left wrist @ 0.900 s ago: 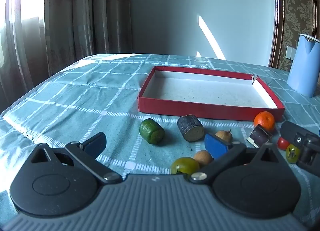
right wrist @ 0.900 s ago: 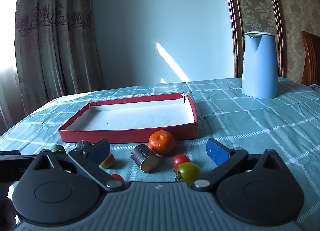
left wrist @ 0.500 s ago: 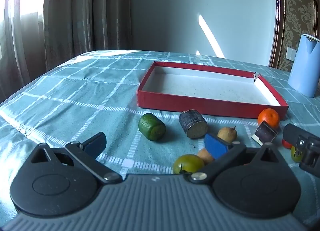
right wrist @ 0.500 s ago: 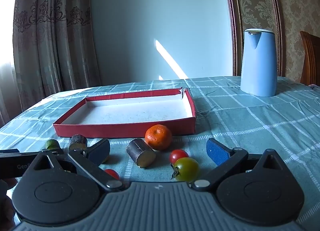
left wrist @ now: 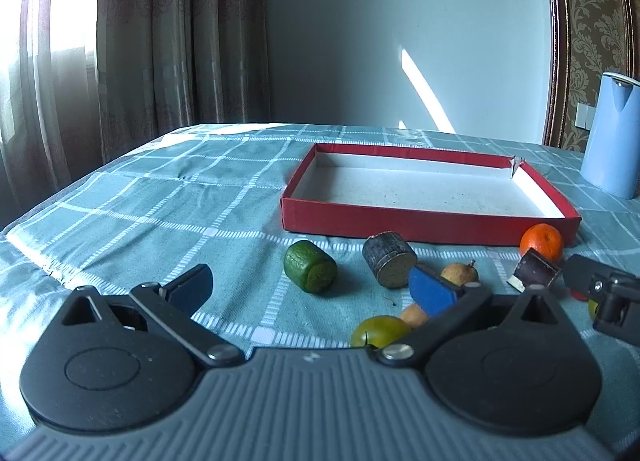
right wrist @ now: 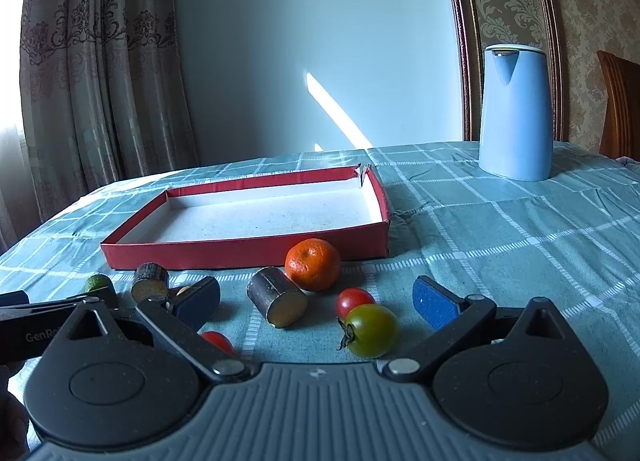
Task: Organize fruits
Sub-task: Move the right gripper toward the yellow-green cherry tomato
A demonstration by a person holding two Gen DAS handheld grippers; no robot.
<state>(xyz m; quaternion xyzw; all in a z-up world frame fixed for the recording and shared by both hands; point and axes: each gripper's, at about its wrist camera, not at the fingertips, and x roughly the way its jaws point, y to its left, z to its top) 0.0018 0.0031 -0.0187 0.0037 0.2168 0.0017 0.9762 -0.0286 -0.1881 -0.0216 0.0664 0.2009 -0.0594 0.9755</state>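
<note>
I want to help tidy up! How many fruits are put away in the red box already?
None yet. The red box is empty inside. Nothing is in hand: the left gripper and right gripper are both open and hold nothing. Everything is left: the orange, tomatoes and other pieces lie on the tablecloth in front of the box.

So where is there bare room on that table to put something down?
Inside the red tray, whose floor lies bare. Also the cloth between tray and blue kettle, and left of the green fruit. Crowded: the strip before the tray, around the orange and tomatoes.
</note>
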